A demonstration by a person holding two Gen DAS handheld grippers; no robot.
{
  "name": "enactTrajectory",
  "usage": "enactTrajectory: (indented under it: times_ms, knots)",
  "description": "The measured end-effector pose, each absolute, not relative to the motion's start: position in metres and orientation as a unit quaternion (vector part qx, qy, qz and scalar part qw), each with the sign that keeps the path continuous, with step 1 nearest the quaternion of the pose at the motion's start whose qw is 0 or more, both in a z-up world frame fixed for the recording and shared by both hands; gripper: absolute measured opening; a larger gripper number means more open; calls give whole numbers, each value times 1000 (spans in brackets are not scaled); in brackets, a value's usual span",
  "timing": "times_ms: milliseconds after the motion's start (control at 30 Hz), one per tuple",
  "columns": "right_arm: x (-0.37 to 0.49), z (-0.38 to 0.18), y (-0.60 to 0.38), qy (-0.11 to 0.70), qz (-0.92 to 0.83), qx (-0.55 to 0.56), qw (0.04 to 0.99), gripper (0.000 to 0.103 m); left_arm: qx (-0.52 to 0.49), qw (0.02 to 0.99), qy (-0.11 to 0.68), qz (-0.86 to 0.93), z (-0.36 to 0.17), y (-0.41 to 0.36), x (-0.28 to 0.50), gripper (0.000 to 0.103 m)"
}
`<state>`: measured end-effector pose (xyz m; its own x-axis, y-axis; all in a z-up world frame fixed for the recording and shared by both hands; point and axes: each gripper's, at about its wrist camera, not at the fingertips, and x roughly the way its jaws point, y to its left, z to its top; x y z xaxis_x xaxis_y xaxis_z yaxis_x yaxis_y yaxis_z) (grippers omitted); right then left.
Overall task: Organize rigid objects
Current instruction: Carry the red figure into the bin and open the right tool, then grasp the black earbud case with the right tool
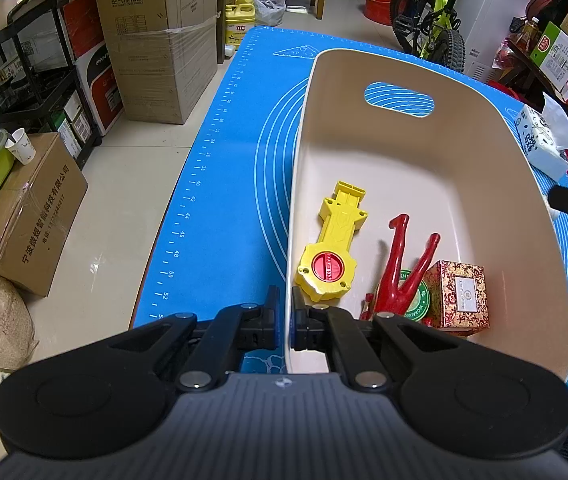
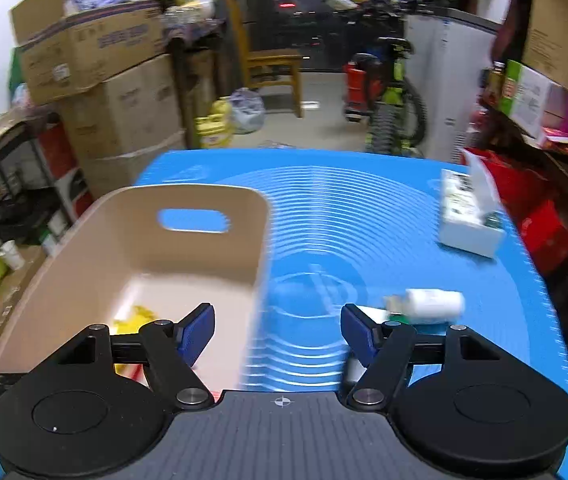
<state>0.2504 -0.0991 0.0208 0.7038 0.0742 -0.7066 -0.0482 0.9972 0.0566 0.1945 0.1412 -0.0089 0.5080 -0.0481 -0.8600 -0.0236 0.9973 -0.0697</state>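
Note:
A beige basket with a handle cut-out stands on the blue mat. Inside lie a yellow toy with a red dial, a red figure, a green round tin and a red patterned box. My left gripper is shut on the basket's near left wall. In the blurred right wrist view my right gripper stands open and empty above the mat beside the basket. A white bottle lies on the mat just past its right finger.
A white tissue box sits at the mat's far right. Cardboard boxes, a black shelf rack and a paper cup crowd the floor to the left. A green bicycle and a wooden chair stand beyond the table.

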Motion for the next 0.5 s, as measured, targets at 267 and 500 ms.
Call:
enactTrajectory:
  times_ms: [267, 500]
  knots:
    - [256, -13, -144, 405, -25, 30, 913, 75, -36, 868, 496, -7, -9, 141, 194, 8]
    - [263, -55, -152, 436, -29, 31, 899, 75, -36, 868, 496, -7, -9, 142, 194, 8]
